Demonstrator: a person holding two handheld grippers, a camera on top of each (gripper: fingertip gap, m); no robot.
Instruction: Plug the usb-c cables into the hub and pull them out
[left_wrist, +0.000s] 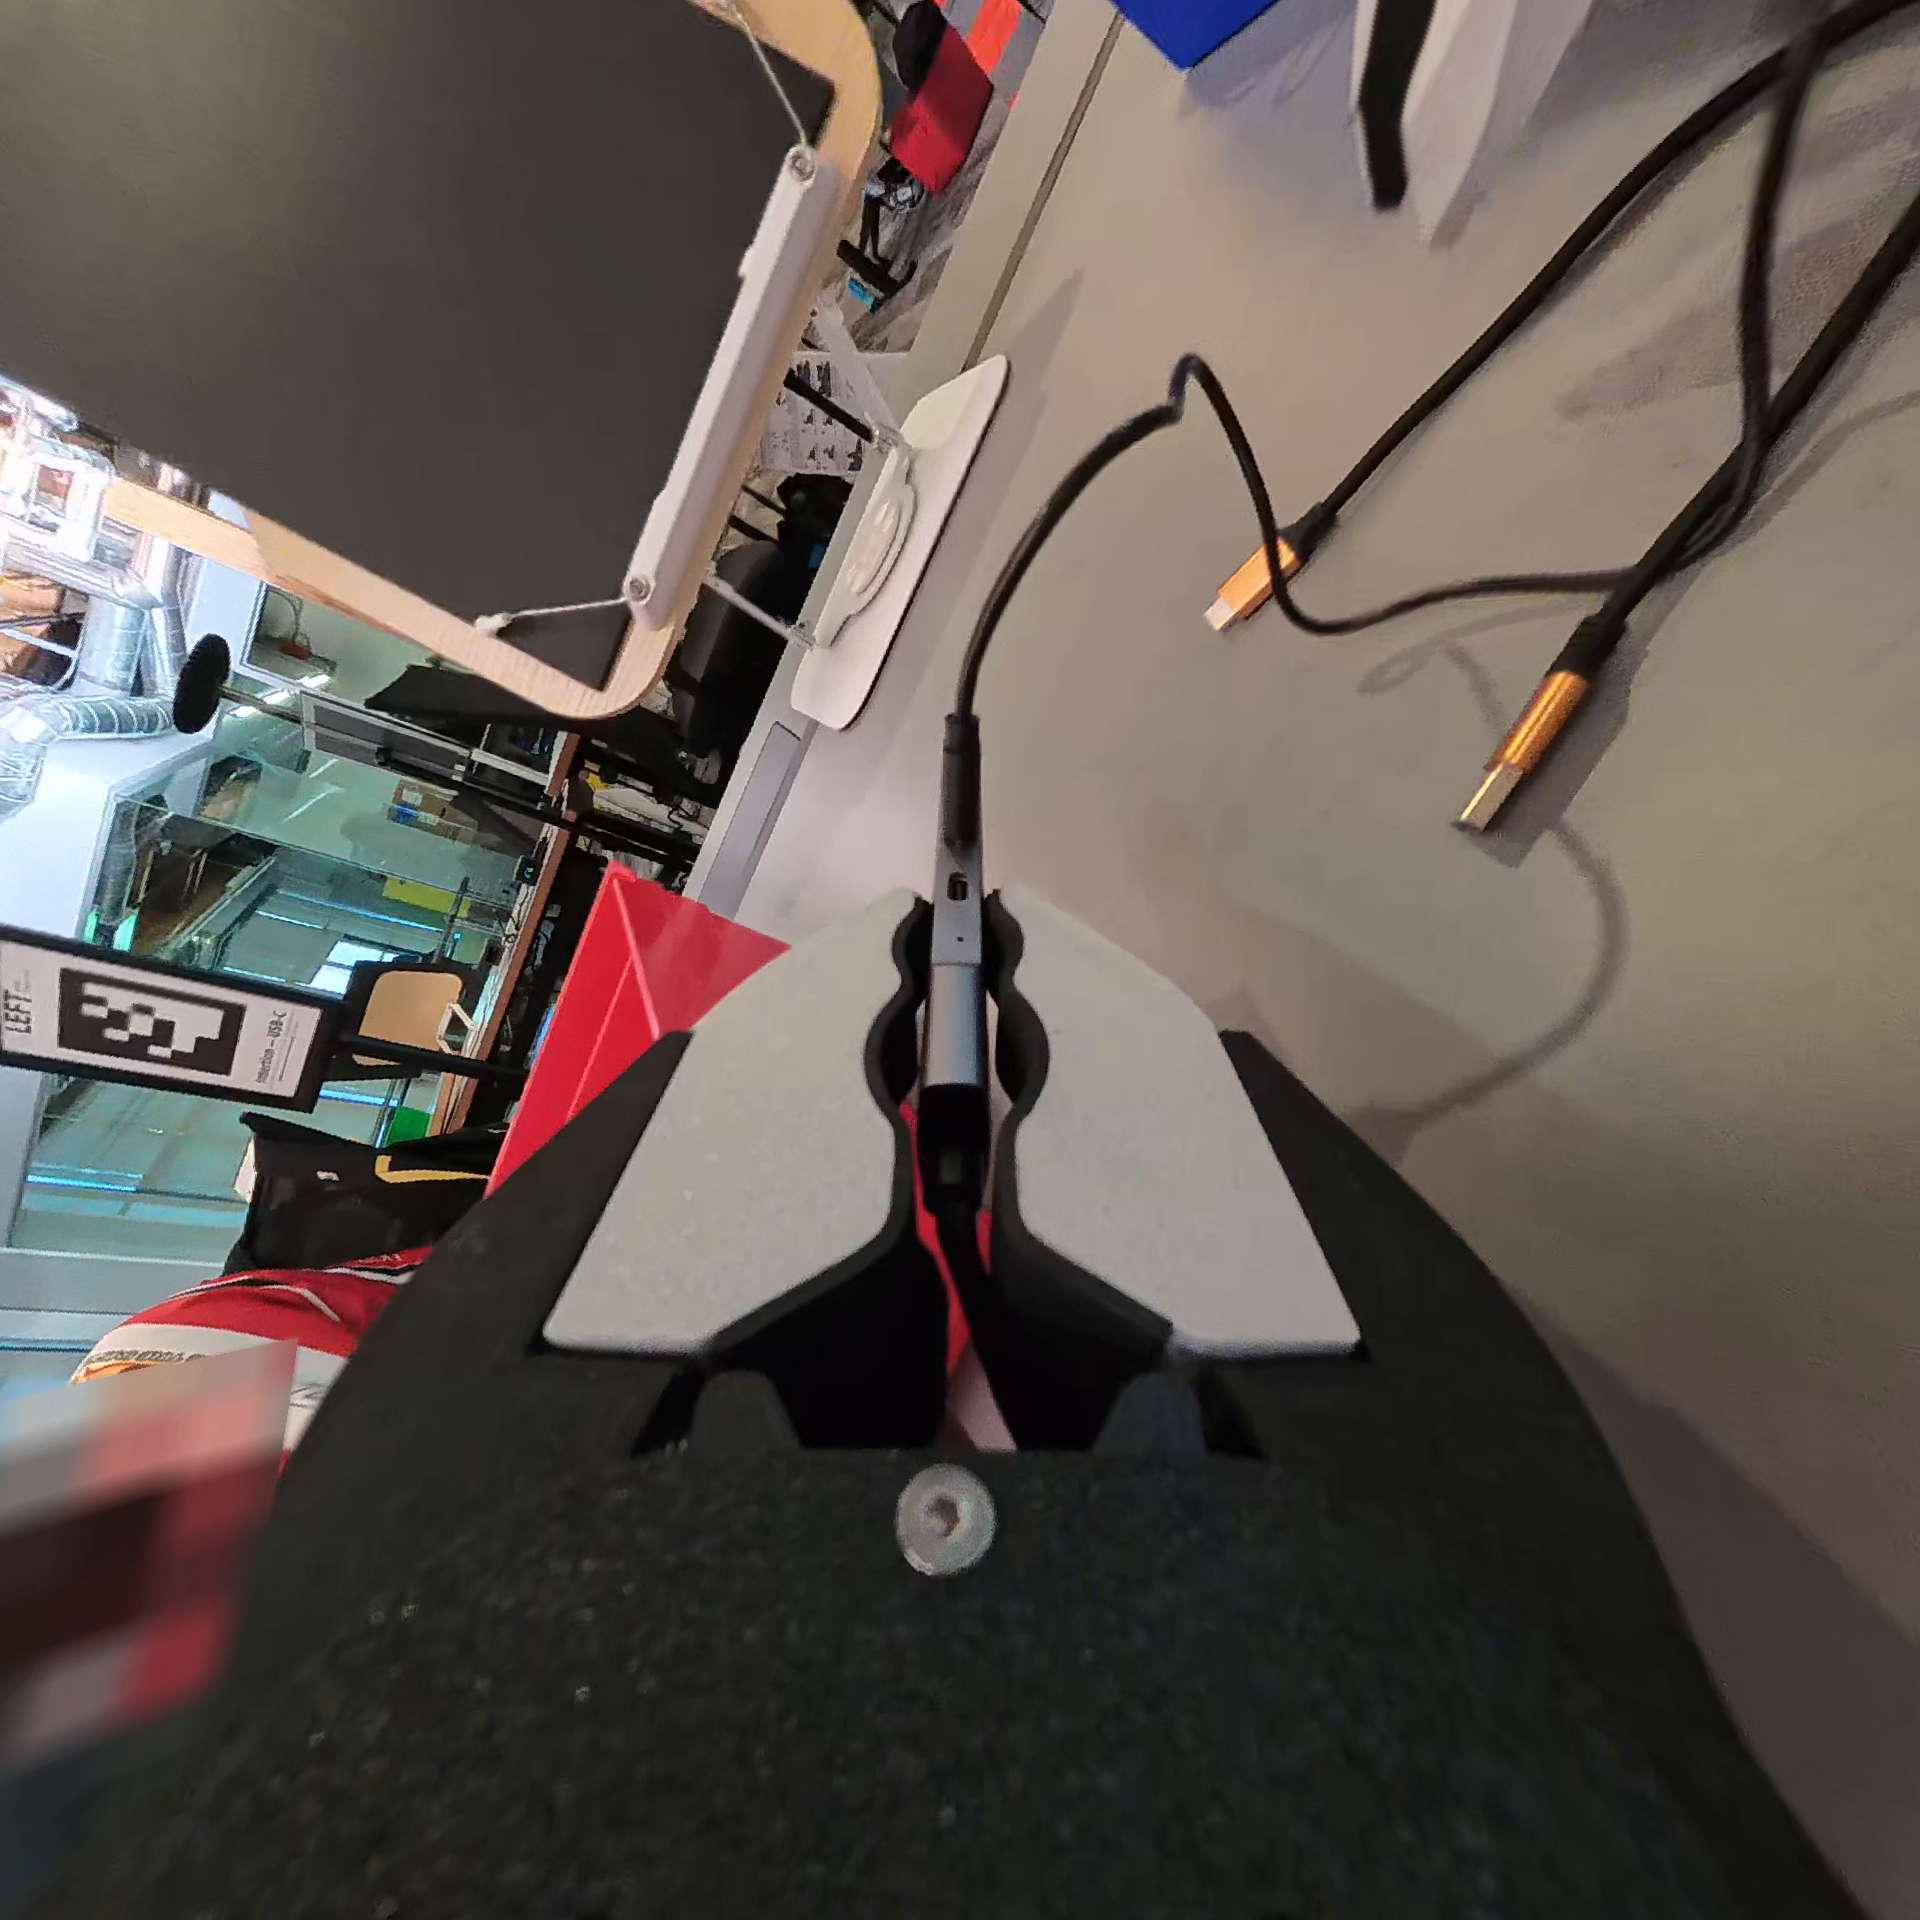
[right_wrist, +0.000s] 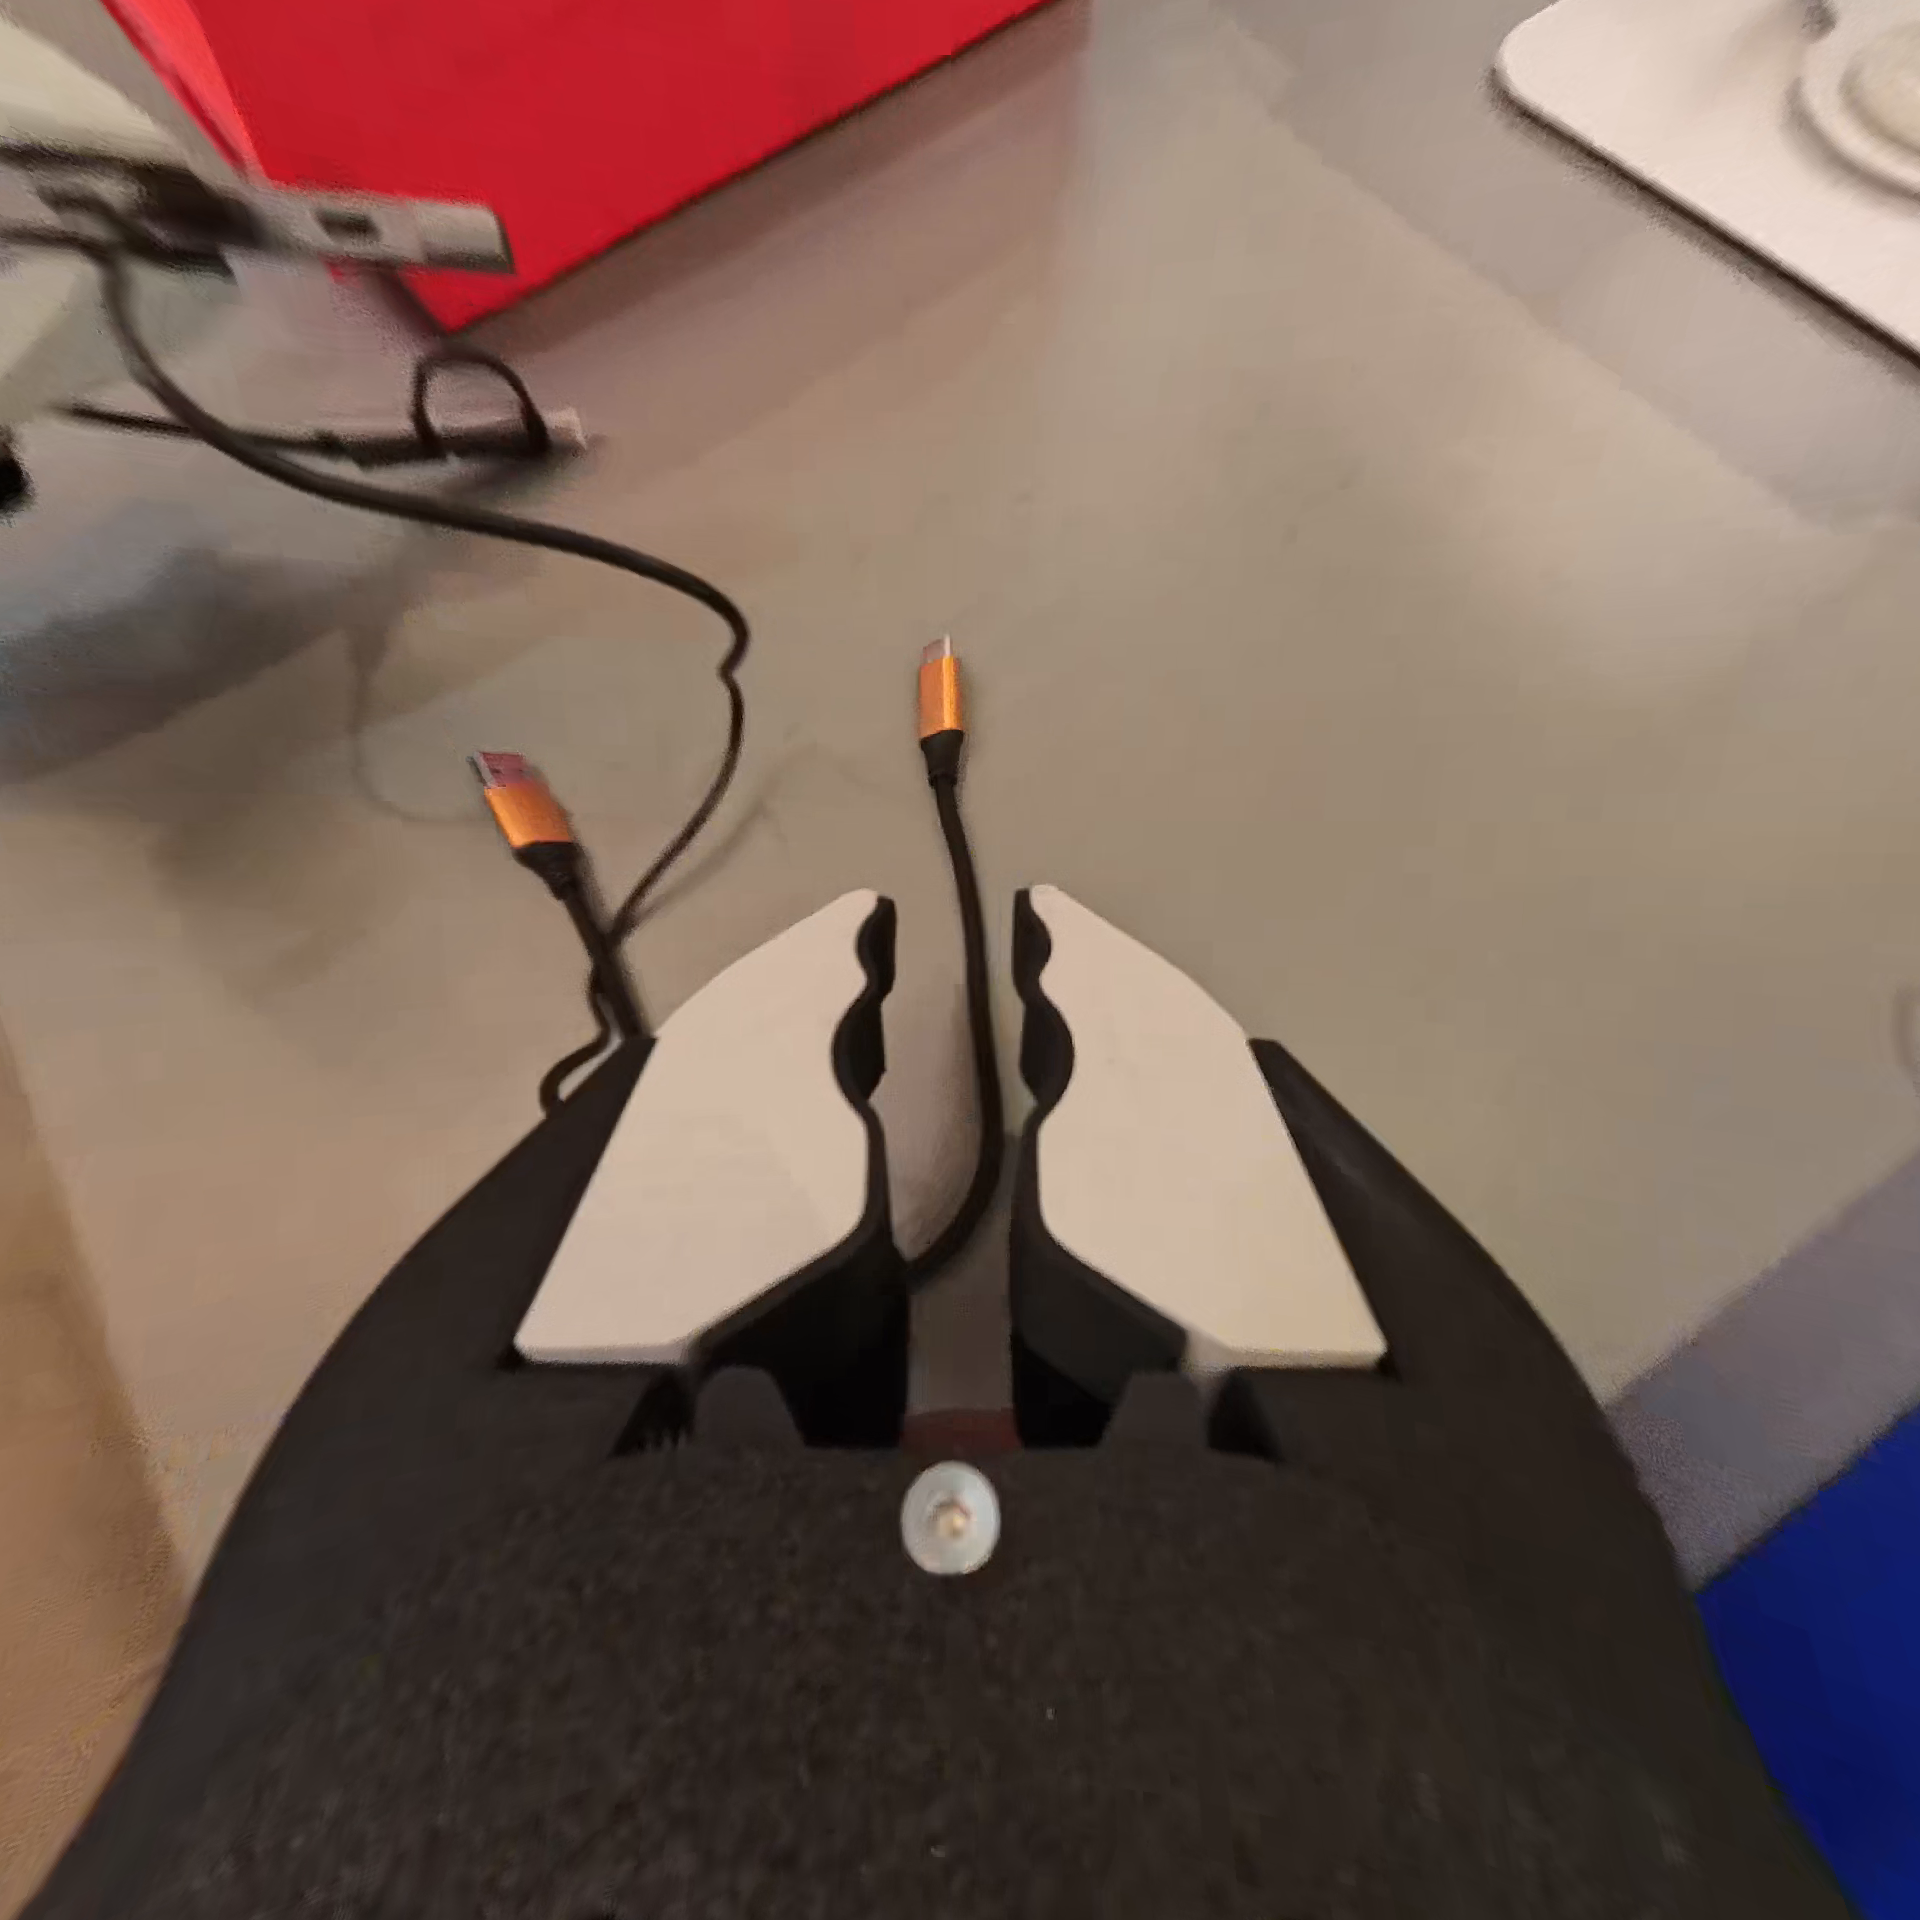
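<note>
Slim grey hub (left_wrist: 954, 977) clamped in left hand-held gripper (left_wrist: 954, 914) — right hand-held gripper (right_wrist: 954, 914) parted round orange-tipped cable (right_wrist: 961, 935)

Grey tabletop (left_wrist: 1299, 935); red box (right_wrist: 582, 125); wood-edged dark panel (left_wrist: 364, 260) beyond.

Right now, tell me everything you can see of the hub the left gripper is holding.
The hub is a slim grey bar, metal by its look, clamped edge-on between the left gripper's white fingers and held above the grey table. Its front end pokes past the fingertips and shows a small port. A black cable leaves that end and trails onto the table. In the right wrist view the hub appears blurred before a red box.
</note>
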